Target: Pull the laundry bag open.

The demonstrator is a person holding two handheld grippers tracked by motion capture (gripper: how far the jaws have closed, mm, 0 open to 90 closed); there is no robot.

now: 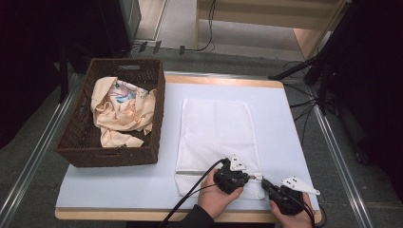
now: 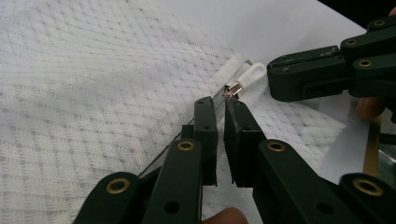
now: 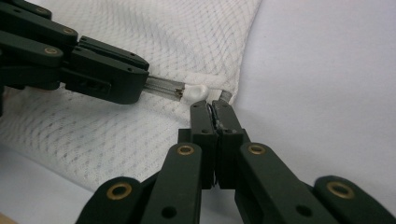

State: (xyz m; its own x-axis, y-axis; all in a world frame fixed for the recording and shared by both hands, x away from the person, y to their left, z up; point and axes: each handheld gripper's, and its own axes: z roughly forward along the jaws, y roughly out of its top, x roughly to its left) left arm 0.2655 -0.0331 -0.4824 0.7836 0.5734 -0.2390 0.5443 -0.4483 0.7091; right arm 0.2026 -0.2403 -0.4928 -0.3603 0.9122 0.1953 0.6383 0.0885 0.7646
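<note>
Basket (image 1: 76,142) holds peach cloth (image 1: 121,111). L gripper (image 2: 219,105) pinches mesh bag (image 1: 216,128) by zipper (image 2: 233,89); R gripper (image 3: 214,106) clamped on bag corner.

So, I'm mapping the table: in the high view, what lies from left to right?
Basket with cloth → mesh bag → left gripper → right gripper.

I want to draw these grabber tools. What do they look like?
Each gripper, the left gripper and the right gripper, is black with two flat jaws, brass-coloured rivets at the joints, a pale three-cornered plate on top and a black cable trailing off. A dark sleeve covers the left forearm.
</note>
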